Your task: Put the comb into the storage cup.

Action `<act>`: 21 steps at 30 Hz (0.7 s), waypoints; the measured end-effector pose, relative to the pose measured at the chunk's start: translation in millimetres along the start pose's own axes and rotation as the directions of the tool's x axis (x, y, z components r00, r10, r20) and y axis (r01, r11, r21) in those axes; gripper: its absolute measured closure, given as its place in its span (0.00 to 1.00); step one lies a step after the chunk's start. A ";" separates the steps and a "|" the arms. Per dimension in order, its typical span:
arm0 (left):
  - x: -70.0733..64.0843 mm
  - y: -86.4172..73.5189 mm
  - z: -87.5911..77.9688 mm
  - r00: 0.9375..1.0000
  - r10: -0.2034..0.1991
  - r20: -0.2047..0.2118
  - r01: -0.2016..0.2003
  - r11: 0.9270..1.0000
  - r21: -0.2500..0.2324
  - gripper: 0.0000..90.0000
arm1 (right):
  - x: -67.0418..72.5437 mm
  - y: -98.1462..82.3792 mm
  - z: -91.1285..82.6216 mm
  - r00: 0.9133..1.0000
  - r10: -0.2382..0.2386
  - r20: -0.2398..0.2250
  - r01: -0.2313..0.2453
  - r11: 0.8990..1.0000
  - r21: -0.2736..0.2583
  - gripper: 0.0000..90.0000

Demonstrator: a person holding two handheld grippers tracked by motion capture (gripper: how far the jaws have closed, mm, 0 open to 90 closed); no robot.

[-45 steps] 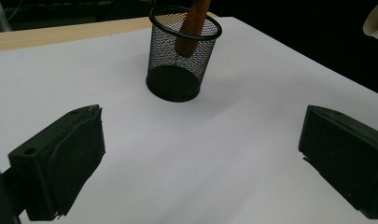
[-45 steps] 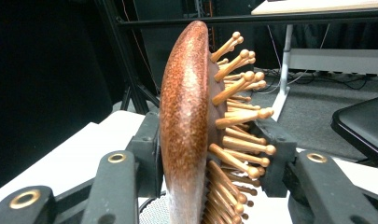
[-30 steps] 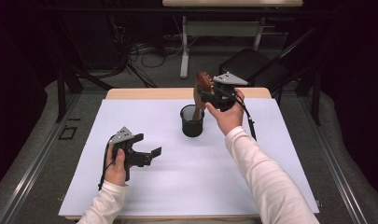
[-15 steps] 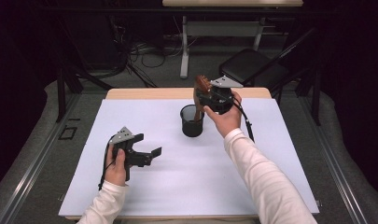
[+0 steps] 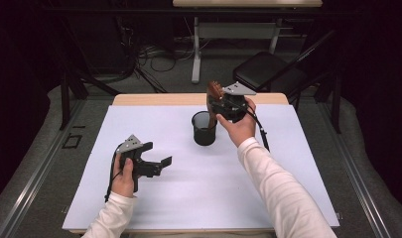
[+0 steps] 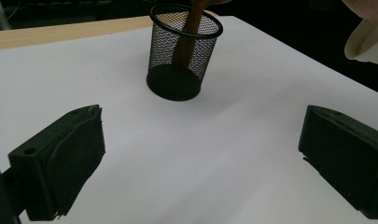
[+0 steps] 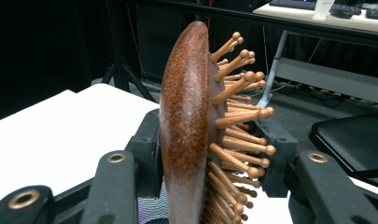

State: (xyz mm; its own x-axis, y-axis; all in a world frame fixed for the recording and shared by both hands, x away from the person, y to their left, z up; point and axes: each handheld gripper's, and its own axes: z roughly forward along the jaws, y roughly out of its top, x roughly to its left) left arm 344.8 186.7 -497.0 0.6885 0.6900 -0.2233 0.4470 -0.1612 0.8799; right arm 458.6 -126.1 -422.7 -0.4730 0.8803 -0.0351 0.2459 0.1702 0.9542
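A brown wooden hairbrush (image 5: 214, 91) with pegged bristles stands upright, its handle (image 6: 188, 32) down inside a black wire-mesh cup (image 5: 204, 129) at the table's middle back. My right gripper (image 5: 217, 102) is shut on the brush head just above the cup. In the right gripper view the jaws press the brush (image 7: 186, 116), one on its smooth back and one on the bristle side. My left gripper (image 5: 158, 153) rests low over the front left of the table, open and holding nothing. In the left gripper view its jaws stand wide apart, facing the cup (image 6: 184, 51).
A white sheet (image 5: 188, 198) covers the wooden table (image 5: 154, 99). Behind the table stand a black folding chair (image 5: 268, 69), a desk frame (image 5: 196, 49) and floor cables (image 5: 149, 54). A person's sleeved right forearm (image 5: 278, 183) crosses the table's right front.
My right gripper has sunk slightly with the brush, pushing the handle deeper into the cup. The left gripper has stayed put.
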 end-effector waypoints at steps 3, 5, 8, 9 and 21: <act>0.0 -0.1 0.3 1.000 0.000 0.000 0.000 1.000 0.001 0.00 | 0.5 -0.5 0.2 1.000 -0.006 0.005 0.006 1.000 -0.005 0.56; 0.0 -0.2 0.4 1.000 0.001 0.001 -0.001 1.000 0.003 0.00 | 1.0 -0.8 0.2 1.000 -0.011 0.005 0.011 1.000 -0.008 0.56; 0.1 -0.1 0.1 1.000 0.002 0.000 -0.002 1.000 0.001 0.00 | 3.2 -1.7 0.0 1.000 -0.020 0.006 0.020 1.000 -0.014 0.56; -0.1 -0.1 0.1 1.000 0.000 0.001 0.000 1.000 0.000 0.00 | 4.5 -1.9 -0.1 1.000 -0.028 0.005 0.028 0.999 -0.015 0.56; -0.3 -0.6 1.2 1.000 -0.003 0.004 0.003 1.000 0.006 0.00 | 10.9 -2.6 -1.7 0.997 -0.080 0.002 0.080 0.997 -0.018 0.56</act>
State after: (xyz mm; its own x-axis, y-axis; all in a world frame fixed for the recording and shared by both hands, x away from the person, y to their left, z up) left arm 344.9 185.7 -498.0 0.6892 0.6879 -0.2275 0.4527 -0.1637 0.8765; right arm 451.3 -117.8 -425.0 -0.4895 0.8648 -0.1117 0.1924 0.2320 0.9535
